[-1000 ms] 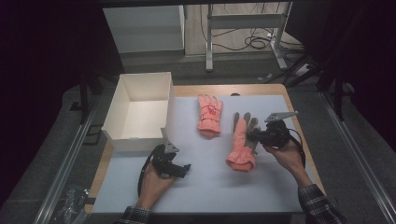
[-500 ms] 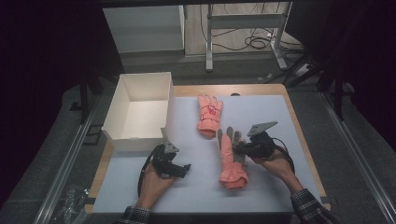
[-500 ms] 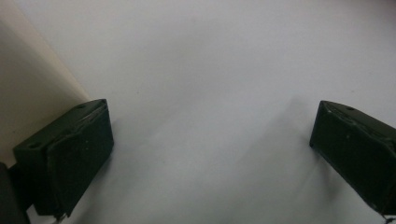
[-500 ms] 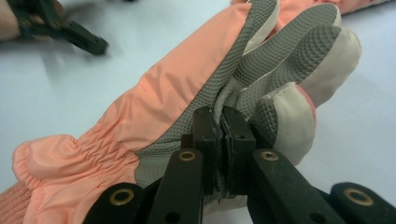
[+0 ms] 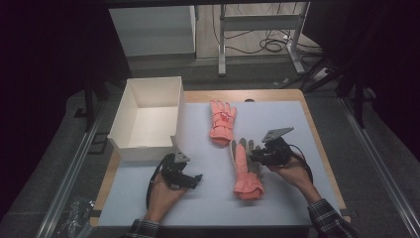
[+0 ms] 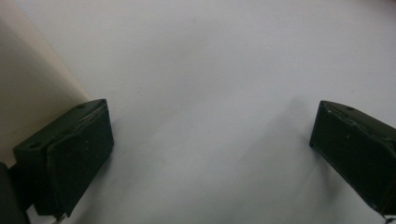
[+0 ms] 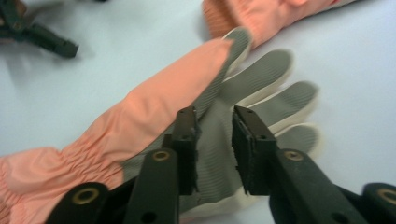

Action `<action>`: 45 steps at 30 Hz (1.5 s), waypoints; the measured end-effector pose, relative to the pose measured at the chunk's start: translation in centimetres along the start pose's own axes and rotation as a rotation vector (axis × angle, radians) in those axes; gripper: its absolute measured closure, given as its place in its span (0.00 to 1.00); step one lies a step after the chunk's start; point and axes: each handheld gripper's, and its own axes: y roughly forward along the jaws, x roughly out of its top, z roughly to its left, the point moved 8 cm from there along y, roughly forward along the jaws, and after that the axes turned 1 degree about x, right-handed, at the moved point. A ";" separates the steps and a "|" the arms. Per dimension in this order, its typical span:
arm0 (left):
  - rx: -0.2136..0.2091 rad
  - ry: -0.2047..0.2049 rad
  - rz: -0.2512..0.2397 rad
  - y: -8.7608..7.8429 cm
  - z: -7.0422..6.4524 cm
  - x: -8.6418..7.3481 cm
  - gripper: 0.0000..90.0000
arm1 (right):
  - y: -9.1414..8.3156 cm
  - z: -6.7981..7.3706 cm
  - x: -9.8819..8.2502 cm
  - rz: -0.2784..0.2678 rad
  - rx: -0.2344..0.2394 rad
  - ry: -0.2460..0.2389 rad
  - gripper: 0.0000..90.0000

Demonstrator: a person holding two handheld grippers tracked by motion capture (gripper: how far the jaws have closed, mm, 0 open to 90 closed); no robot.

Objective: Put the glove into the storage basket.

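Observation:
Two pink gloves lie on the white mat (image 5: 292, 124). The far glove (image 5: 222, 123) lies flat at the middle. The near glove (image 5: 245, 173) lies partly folded, grey palm and fingers showing (image 7: 243, 79). My right gripper (image 5: 253, 156) sits low over that grey palm, and its jaws have just been opening. In the right gripper view they stand apart (image 7: 214, 114) with palm fabric in the gap and no pad pressing on it. My left gripper (image 5: 192, 180) rests on the mat below the box, jaws wide open (image 6: 210, 135) with nothing between them.
An open white box (image 5: 143, 152) stands at the mat's left, its wall beside my left jaw (image 6: 28, 93). The wooden table edge (image 5: 317, 129) borders the mat. Metal rails run along both sides, and cables lie on the floor beyond.
My right hand has carried the near glove left and toward the front edge, set it down, and its jaws have parted. The left hand has not moved.

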 end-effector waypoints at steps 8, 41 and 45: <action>0.000 0.000 0.000 0.0 0.0 0.0 0.00 | -0.2 -1.7 2.4 -0.054 -0.053 0.065 0.64; 0.000 -0.002 -0.002 0.0 0.0 0.0 0.00 | 10.6 -8.4 12.2 -0.087 -0.199 0.176 0.51; -0.001 -0.002 -0.002 0.0 0.0 0.0 0.00 | 12.2 -8.9 12.0 -0.059 -0.216 0.181 0.51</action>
